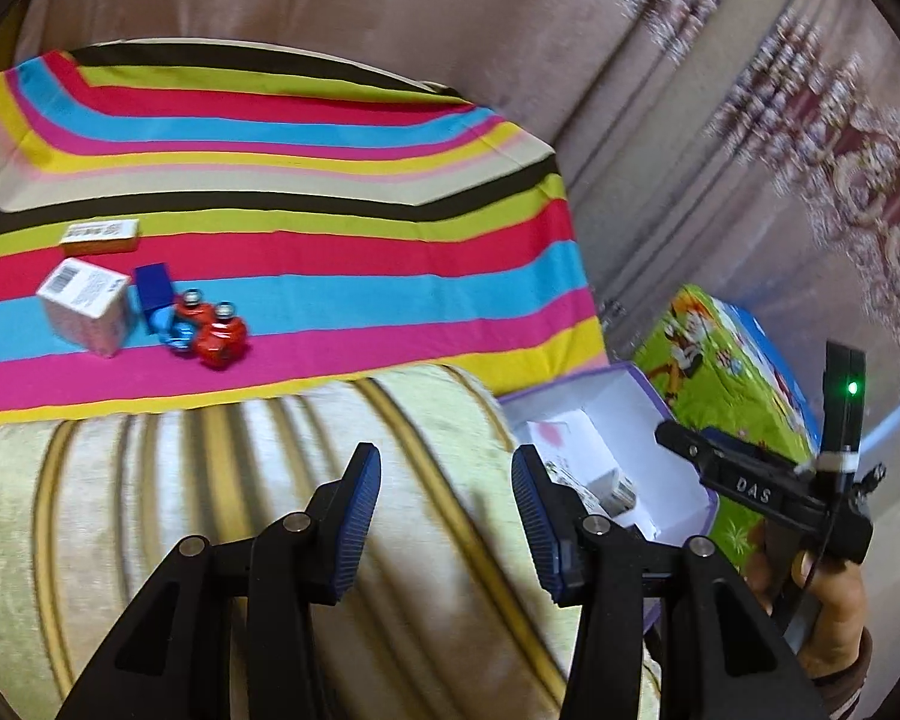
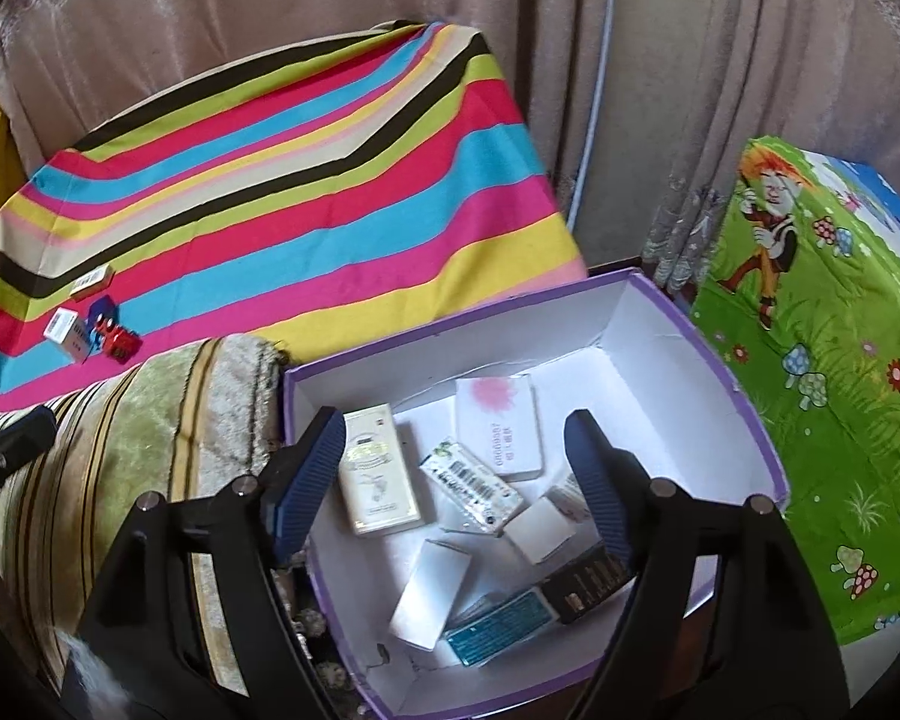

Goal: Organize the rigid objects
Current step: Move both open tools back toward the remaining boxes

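While items remain outside: the white open cardboard box with purple rim (image 2: 768,438) already holds several small cartons.
Left gripper (image 1: 447,504): jaws apart, empty, over the pale striped cushion (image 1: 210,510).
Right gripper (image 2: 456,474): jaws apart, empty, above the box interior.
Remaining items: white barcoded carton (image 1: 84,303), flat orange-edged carton (image 1: 99,235), dark blue block (image 1: 153,285), two red faceted bottles (image 1: 210,324), grouped on the bright striped cloth (image 1: 330,276).
Bearing: ahead and left of the left gripper, which is judged nearer.
Long axis: flat carton lies crosswise.
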A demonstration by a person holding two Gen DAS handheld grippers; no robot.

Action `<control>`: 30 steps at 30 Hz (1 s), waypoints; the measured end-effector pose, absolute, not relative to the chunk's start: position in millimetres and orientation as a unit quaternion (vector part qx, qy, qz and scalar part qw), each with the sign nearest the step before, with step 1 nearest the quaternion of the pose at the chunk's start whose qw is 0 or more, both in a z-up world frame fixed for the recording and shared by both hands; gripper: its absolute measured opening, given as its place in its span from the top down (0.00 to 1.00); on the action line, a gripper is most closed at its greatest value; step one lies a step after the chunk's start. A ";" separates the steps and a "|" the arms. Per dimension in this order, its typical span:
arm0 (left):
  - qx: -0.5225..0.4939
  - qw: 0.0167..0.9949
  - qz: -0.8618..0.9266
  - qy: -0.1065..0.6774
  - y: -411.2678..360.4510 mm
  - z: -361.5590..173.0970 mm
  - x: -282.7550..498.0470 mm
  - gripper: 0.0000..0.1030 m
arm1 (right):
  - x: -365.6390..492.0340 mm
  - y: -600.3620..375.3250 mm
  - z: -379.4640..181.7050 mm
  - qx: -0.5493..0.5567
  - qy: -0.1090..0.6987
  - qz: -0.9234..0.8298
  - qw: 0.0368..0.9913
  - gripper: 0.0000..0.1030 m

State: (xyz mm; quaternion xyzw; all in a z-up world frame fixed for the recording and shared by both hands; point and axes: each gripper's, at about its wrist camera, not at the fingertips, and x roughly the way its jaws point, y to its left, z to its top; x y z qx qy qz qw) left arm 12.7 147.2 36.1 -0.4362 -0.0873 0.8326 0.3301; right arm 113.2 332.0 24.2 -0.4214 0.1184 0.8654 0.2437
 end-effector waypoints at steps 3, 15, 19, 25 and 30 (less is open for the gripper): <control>-0.436 0.310 0.838 -0.102 127.6 34.4 5.3 0.54 | 108.8 324.7 22.7 -0.425 0.118 0.867 0.233 0.24; -0.443 0.251 0.849 -0.142 68.7 24.5 -13.4 0.54 | 80.2 292.7 13.6 -0.443 0.106 0.871 0.186 0.23; -0.444 0.233 0.852 -0.150 55.0 21.8 -20.2 0.54 | 67.8 279.3 13.1 -0.446 0.101 0.874 0.164 0.23; -0.443 0.207 0.860 -0.150 34.1 20.5 -32.4 0.54 | 47.3 254.9 11.8 -0.450 0.107 0.878 0.125 0.23; -0.450 0.194 0.861 -0.137 25.7 17.4 -43.8 0.48 | 24.8 226.6 12.1 -0.456 0.098 0.880 0.085 0.23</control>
